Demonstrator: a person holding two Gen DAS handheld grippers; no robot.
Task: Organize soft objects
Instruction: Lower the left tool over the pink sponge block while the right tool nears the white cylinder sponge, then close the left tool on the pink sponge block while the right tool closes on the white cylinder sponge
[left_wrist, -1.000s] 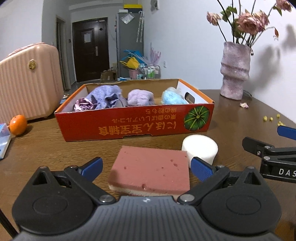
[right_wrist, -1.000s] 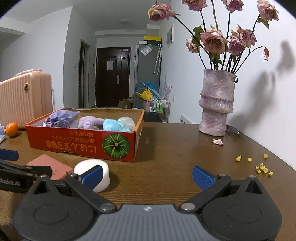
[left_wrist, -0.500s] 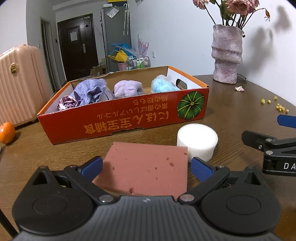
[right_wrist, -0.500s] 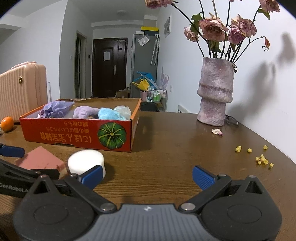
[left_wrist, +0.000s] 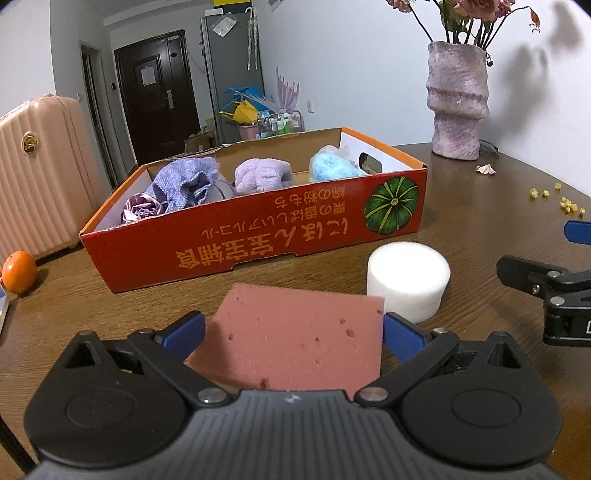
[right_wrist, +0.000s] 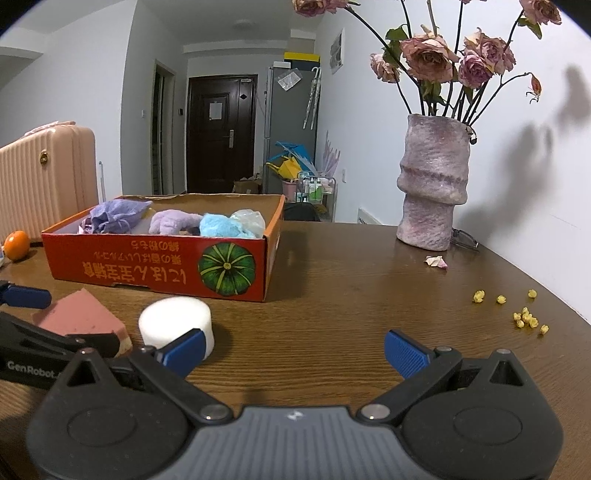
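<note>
A pink sponge (left_wrist: 295, 332) sits between the blue pads of my left gripper (left_wrist: 291, 334); the pads touch its sides and its front edge tilts up off the table. It also shows in the right wrist view (right_wrist: 79, 319). A white foam cylinder (left_wrist: 408, 278) stands on the table right of the sponge, and shows in the right wrist view (right_wrist: 176, 325). The red cardboard box (left_wrist: 258, 240) behind holds a lilac knit pouch (left_wrist: 184, 182), a purple towel (left_wrist: 264, 175) and a blue puff (left_wrist: 334, 168). My right gripper (right_wrist: 293, 350) is open and empty, right of the cylinder.
A purple vase with dried roses (right_wrist: 432, 188) stands at the back right. Yellow crumbs (right_wrist: 524, 317) and a petal (right_wrist: 436, 261) lie on the wooden table. An orange (left_wrist: 19, 271) sits at the left edge. A pink suitcase (left_wrist: 35, 177) stands beyond the table.
My left gripper has closed in on the pink sponge and tipped it up from lying flat. Both cameras have risen a little. The right gripper stays open.
</note>
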